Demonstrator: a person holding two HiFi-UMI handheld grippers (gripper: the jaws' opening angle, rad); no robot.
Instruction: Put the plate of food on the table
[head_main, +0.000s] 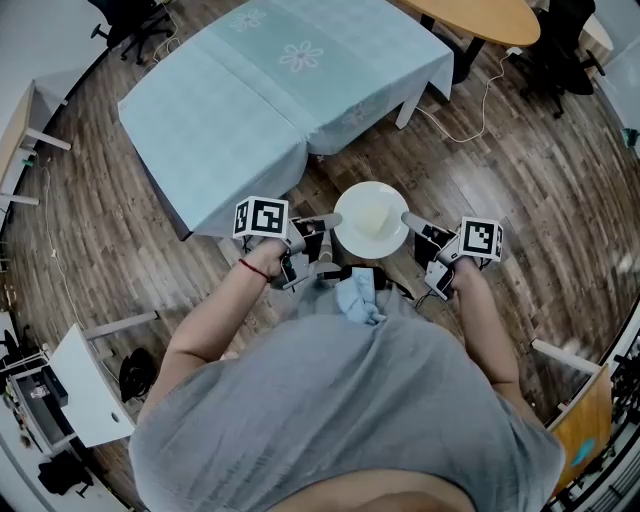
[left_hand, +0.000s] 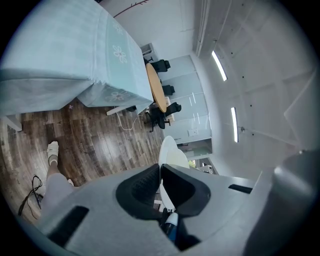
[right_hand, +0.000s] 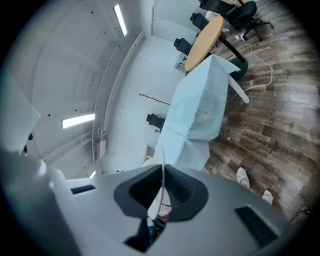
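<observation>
A white plate (head_main: 371, 219) with a pale mound of food (head_main: 374, 212) hangs level over the wood floor, in front of me. My left gripper (head_main: 333, 220) is shut on its left rim and my right gripper (head_main: 410, 221) is shut on its right rim. In the left gripper view the plate (left_hand: 170, 150) stands edge-on, pinched between the dark pads of my left gripper (left_hand: 160, 172). The right gripper view shows the plate's thin rim (right_hand: 155, 204) clamped in my right gripper (right_hand: 163, 175). The table (head_main: 280, 90), under a pale blue flowered cloth, lies just beyond the plate.
A round wooden table (head_main: 480, 15) and black office chairs (head_main: 560, 45) stand at the back right, with a white cable (head_main: 470, 120) across the floor. A small white stand (head_main: 85, 385) is at the lower left. The cloth-covered table (left_hand: 65, 55) (right_hand: 197, 120) fills the far side.
</observation>
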